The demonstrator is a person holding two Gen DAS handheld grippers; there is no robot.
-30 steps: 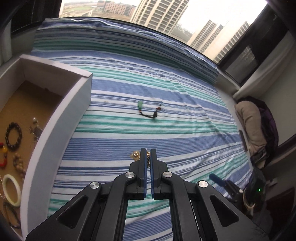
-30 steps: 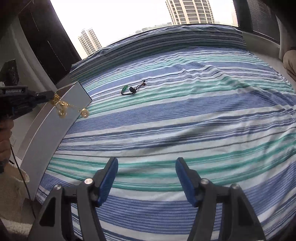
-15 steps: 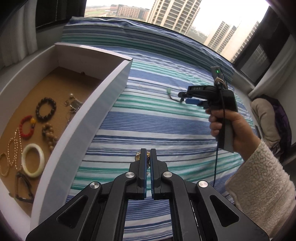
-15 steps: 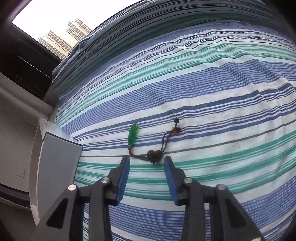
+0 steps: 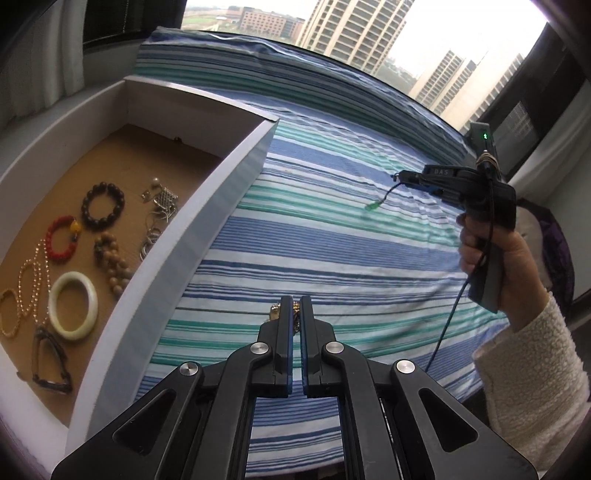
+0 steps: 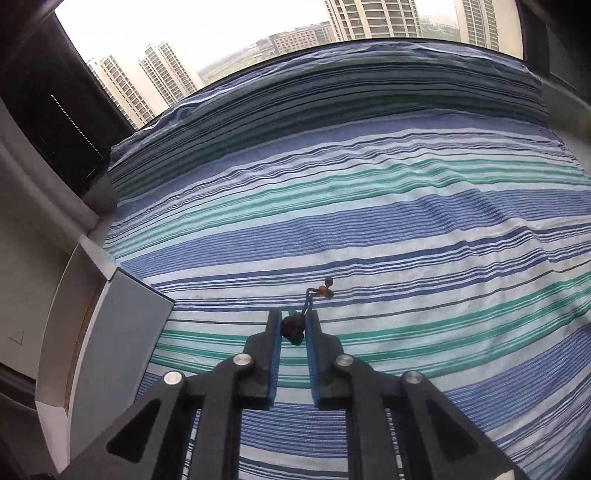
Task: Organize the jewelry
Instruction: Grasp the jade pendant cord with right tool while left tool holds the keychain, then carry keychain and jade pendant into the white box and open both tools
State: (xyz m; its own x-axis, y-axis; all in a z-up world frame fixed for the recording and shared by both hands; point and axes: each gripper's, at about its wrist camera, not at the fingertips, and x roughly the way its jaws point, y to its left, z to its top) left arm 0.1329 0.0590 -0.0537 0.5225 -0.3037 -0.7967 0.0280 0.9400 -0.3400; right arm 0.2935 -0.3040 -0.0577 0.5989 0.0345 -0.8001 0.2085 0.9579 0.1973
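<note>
white box [image 5: 207,236] edge, open striped bedspread [image 5: 332,236]

A bedroom in a high-rise flat. A bed covered by a sheet [image 5: 332,236] striped in blue, teal and white fills most of both views. Past its far edge, at twelve o'clock, a wide window [image 5: 354,33] looks out on tall apartment towers [image 6: 166,77] under a pale sky, seen from high up. A dark window frame [image 5: 535,107] stands at two o'clock in the left wrist view. At three o'clock, beside the bed, lie piled clothes [image 5: 550,243]. At nine o'clock a shallow white box [image 5: 207,206] with a brown floor sits on the bed, holding bracelets and necklaces.
</note>
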